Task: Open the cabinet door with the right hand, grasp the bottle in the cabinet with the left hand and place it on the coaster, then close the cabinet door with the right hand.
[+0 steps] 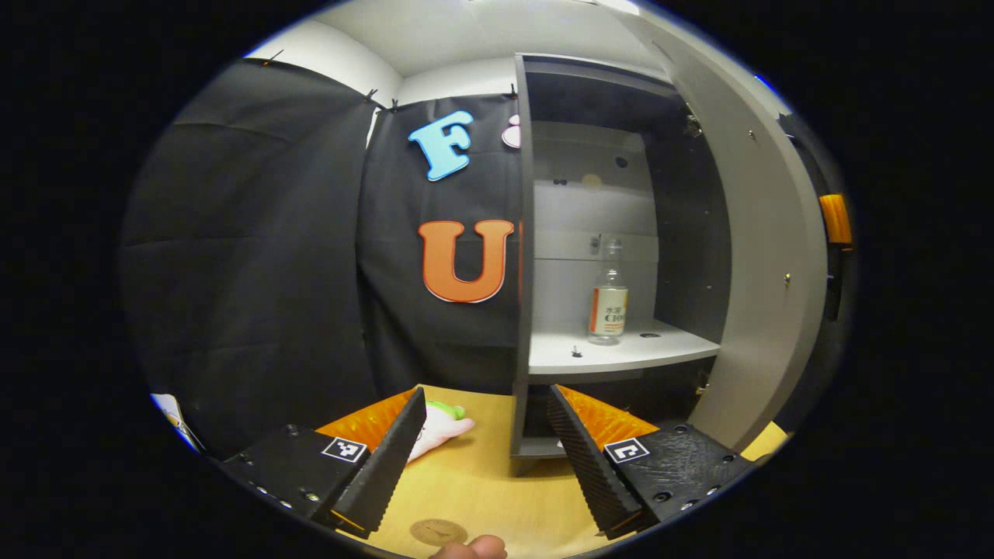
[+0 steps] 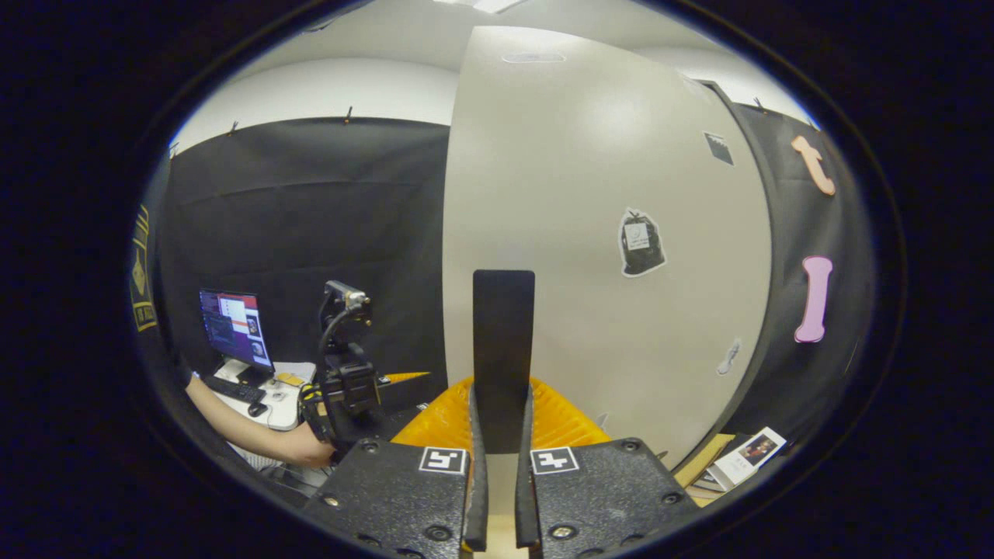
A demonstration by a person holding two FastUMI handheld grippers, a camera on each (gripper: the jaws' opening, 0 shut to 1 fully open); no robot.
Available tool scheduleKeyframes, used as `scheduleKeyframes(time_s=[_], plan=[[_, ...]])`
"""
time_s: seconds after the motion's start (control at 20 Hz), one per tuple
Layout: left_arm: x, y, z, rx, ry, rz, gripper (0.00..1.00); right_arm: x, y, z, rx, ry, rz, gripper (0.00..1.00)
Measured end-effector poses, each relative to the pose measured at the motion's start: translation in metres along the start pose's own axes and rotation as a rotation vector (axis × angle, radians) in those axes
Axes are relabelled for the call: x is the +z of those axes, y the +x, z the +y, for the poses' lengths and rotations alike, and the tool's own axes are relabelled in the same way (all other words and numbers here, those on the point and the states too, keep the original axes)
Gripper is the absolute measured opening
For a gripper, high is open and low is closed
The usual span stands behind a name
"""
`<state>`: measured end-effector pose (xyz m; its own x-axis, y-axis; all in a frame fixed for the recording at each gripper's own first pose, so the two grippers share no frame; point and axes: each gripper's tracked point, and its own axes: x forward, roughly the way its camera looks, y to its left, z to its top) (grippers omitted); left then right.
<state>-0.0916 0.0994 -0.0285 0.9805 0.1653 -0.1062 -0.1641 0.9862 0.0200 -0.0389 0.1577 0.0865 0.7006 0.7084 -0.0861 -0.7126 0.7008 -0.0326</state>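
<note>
Right gripper view: right claw [image 2: 497, 497] pinches the cabinet door [image 2: 606, 256] handle [image 2: 503, 357]; left claw [image 1: 485, 458] spread, level, facing bottle [image 1: 607, 303].

One bottle [image 1: 608, 301], one coaster [image 1: 438, 532]

The bottle [image 1: 608, 304] on the cabinet shelf [image 1: 621, 351] wears a white and orange label with dark print too small and blurred for me to read. My left hand-held gripper [image 1: 487, 446] and my right hand-held gripper [image 2: 500, 466] each carry small square black-and-white coded markers on top of both fingers; these are patterns, not words. The outside of the cabinet door [image 2: 606, 256] bears a dark sticker [image 2: 641, 243] with a pale tag whose print I cannot make out. A small round emblem [image 1: 439, 532] on the table [image 1: 481, 481] is too faint to read.
</note>
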Motion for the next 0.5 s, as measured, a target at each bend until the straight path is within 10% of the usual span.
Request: scheduleKeyframes(time_s=[0.5], plan=[[0.007, 0.025, -0.098, -0.156, 0.038, 0.002, 0.95, -0.005, -0.025, -0.019, -0.189, 0.070, -0.029, 0.17]])
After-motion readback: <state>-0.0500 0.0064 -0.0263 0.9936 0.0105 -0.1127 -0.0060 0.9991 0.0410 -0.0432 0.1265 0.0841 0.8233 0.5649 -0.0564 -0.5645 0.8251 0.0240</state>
